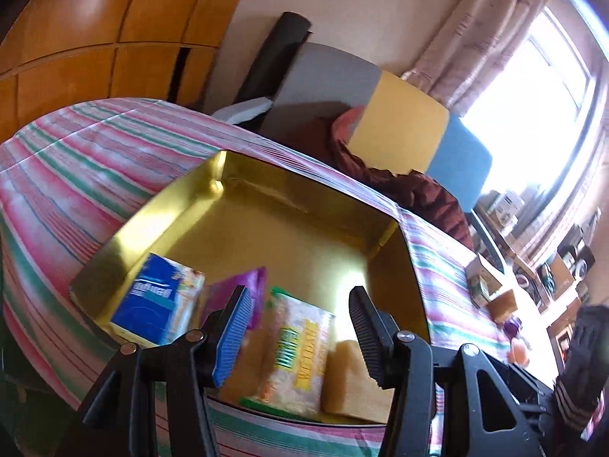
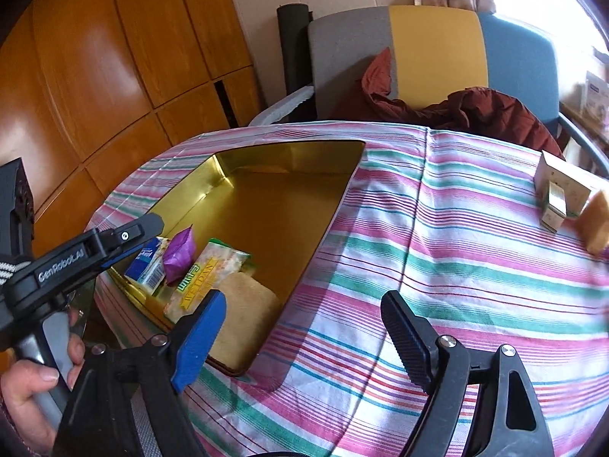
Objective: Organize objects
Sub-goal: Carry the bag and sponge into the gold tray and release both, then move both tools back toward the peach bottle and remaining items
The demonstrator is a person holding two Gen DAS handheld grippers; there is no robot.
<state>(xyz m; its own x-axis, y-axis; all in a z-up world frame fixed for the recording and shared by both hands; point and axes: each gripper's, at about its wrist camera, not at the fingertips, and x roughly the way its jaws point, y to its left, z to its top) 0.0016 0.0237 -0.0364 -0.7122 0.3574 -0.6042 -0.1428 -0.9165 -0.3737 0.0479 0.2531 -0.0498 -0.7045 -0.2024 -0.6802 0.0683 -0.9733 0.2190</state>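
A gold tin box (image 1: 266,190) (image 2: 266,175) lies open on the striped tablecloth. In its near end lie a blue carton (image 1: 160,301) (image 2: 146,264), a purple packet (image 1: 243,285) (image 2: 179,253), a yellow-green snack bag (image 1: 297,346) (image 2: 205,278) and a tan block (image 1: 354,381) (image 2: 243,316). My left gripper (image 1: 300,327) is open and empty just above these items; it also shows in the right wrist view (image 2: 129,238). My right gripper (image 2: 304,339) is open and empty over the cloth beside the box's near right corner.
Small cream boxes (image 2: 559,194) (image 1: 483,285) and a tan block (image 2: 595,224) sit on the cloth's far right, with a purple and an orange item (image 1: 517,350) nearby. A chair (image 2: 434,49) with a dark red garment (image 2: 475,110) stands behind the table. Wooden cabinets (image 2: 114,57) are at left.
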